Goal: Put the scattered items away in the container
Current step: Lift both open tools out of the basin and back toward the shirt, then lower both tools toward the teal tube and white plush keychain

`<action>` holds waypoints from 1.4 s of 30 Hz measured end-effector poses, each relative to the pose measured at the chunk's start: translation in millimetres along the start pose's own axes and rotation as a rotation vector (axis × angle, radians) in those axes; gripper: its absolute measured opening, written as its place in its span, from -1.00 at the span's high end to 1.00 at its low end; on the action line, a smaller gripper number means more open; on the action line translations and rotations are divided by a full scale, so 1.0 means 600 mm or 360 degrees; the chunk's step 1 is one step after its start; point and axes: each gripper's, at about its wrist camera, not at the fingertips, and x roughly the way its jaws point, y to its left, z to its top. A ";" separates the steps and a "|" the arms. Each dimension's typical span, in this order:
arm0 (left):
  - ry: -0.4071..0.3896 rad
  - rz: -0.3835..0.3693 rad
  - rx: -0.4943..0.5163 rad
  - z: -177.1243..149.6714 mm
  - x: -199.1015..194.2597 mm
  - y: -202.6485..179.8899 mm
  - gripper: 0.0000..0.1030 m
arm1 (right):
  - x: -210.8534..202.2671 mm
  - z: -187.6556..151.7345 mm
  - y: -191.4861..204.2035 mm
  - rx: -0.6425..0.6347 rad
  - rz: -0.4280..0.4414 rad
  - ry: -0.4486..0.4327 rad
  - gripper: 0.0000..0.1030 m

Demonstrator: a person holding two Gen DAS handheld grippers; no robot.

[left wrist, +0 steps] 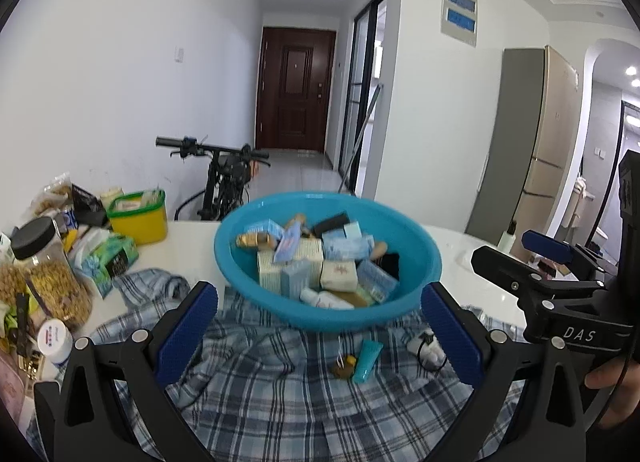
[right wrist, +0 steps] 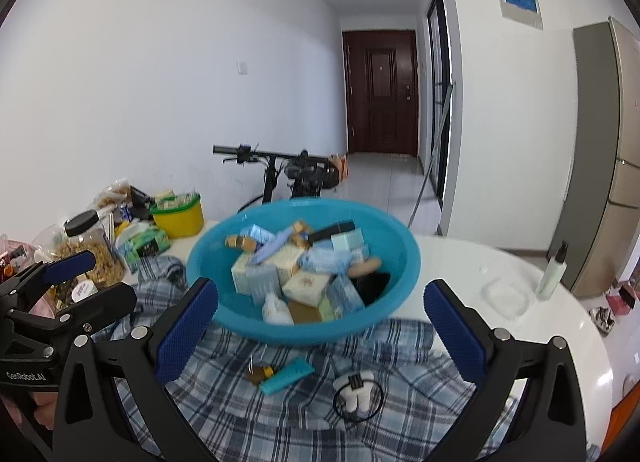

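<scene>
Blue-padded left gripper (left wrist: 320,328) spread wide, empty; right gripper (right wrist: 322,326) likewise.

One blue basin (right wrist: 400,262) heaped with small boxes and bottles, too jumbled to count. In front of basin, on one plaid shirt (right wrist: 280,414): one teal tube (right wrist: 286,375), one small brown bottle (right wrist: 258,374), one white bundle with hair tie (right wrist: 358,392). Left of basin: one yellow tub (right wrist: 180,215), one black-lidded jar (right wrist: 90,250), one tissue pack (right wrist: 142,246).

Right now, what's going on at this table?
A person is tidying small items into the blue basin, already heaped with boxes and bottles. Both claws, left claw and right claw, are open and empty. A teal tube, a small brown bottle and a white hair tie remain on the plaid cloth.
</scene>
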 end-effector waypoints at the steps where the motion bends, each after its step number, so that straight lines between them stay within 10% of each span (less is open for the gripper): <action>1: 0.0021 0.0004 0.0002 -0.006 0.006 -0.001 -1.00 | 0.004 -0.004 -0.002 0.0006 0.0002 0.0018 -0.99; 22: 0.0446 0.0021 0.0010 -0.130 0.112 -0.001 -1.00 | 0.074 -0.122 -0.057 0.0149 0.0020 0.0381 -0.99; 42: 0.0595 -0.0160 0.0218 -0.138 0.178 -0.046 -0.84 | 0.105 -0.159 -0.093 0.0110 -0.0018 0.0540 -0.99</action>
